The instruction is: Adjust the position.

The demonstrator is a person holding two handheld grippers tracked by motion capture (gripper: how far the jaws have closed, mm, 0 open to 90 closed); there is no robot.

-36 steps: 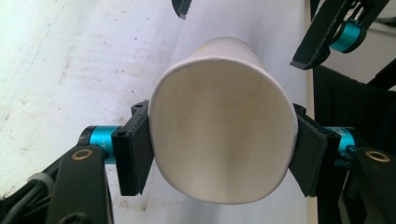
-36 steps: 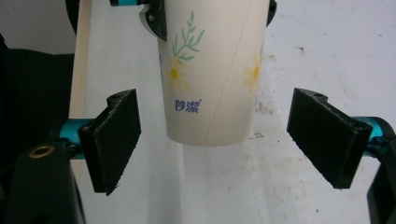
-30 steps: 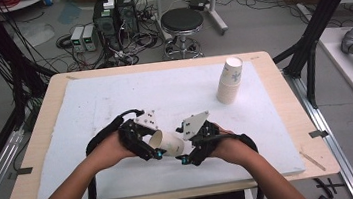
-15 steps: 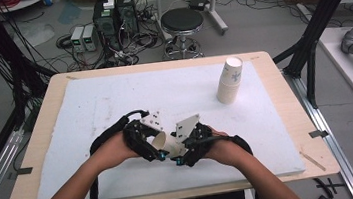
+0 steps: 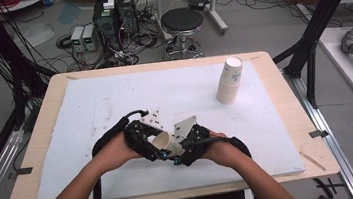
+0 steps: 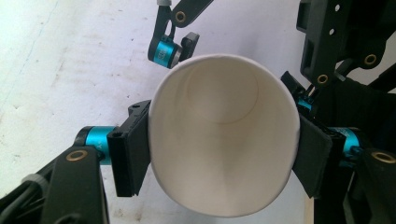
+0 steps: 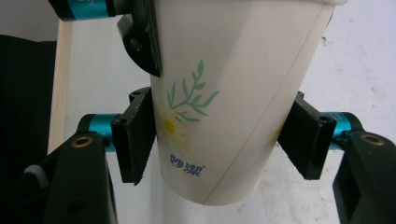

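White foam board point(image 5: 115, 106) over a wooden table: a paper cup point(image 5: 165, 143) is held level between both tongs, mouth toward the left gripper point(image 5: 150, 143), base toward the right gripper point(image 5: 186, 147), whose jaws have just been closing. Both are clamped on it.

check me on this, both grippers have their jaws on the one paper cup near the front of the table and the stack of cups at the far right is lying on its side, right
Not quite: the stack of cups stands upright, mouth down, as the high view shows. The rest holds: the left gripper and the right gripper both have their jaws on the one paper cup near the front of the table.
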